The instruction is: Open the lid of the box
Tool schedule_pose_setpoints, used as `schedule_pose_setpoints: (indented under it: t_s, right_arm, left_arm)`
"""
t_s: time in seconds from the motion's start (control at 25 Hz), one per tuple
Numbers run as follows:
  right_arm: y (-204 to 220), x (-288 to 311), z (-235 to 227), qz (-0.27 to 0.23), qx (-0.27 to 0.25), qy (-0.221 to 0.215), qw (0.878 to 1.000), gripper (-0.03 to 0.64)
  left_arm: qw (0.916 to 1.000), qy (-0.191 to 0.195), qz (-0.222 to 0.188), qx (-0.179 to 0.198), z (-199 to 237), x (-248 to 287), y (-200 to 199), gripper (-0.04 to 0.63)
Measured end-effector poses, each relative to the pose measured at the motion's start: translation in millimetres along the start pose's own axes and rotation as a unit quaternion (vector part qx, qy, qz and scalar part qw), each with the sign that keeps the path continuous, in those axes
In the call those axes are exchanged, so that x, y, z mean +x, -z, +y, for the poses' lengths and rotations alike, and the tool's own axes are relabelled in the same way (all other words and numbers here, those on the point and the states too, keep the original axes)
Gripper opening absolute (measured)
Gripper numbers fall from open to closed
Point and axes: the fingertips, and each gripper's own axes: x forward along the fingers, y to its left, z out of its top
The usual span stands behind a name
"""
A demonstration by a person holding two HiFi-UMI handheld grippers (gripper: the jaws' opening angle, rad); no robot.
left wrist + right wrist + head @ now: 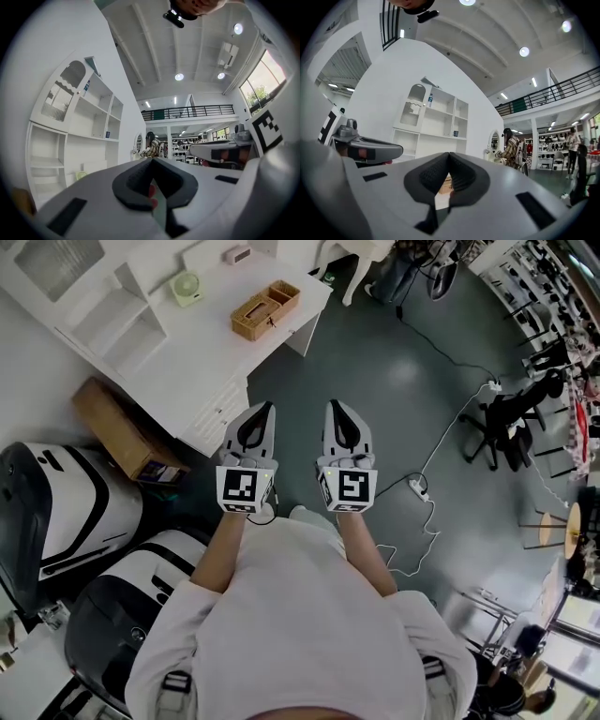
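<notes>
**STATUS: BOTH GRIPPERS CLENCHED AND EMPTY, BOX UNTOUCHED ON TABLE**

1. Left gripper (pixel 268 408): I read its jaws as clenched. In the left gripper view the two dark pads meet at their tips with nothing held between them.

2. Right gripper (pixel 336 406): its jaws are likewise clenched. In the right gripper view the pads close tip to tip on nothing.

3. Gripper position: in the head view I see both grippers held side by side above the grey floor (pixel 394 399). They are near each other but not touching, and both point toward 12 o'clock.

4. Task item: the wicker box (pixel 265 310) rests on the white table (pixel 216 348). It lies at 12 o'clock from the left gripper and 11 o'clock from the right gripper, well apart from both. I cannot tell from here how its lid sits.

5. Surroundings: a small green fan (pixel 186 288) stands on the table at 10 o'clock from the box. A cardboard carton (pixel 112 423) lies on the floor at 9 o'clock from the left gripper. A power strip (pixel 419 488) lies at 4 o'clock from the right gripper.
</notes>
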Motion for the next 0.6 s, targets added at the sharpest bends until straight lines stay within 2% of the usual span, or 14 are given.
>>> schedule_pose_setpoints:
  t_s: [0.28,0.6]
  right_arm:
    - [8,43,-18,0.004,-0.012,0.003,1.000,-0.003]
    - [37,138,-68,-0.003,0.002,-0.020,1.000,-0.003]
  left_arm:
    - [1.0000,-0.005,-0.005,-0.001,26,40,0,-0.006]
    - [0.9994,-0.032,0.005,0.009,71,133,20,-0.006]
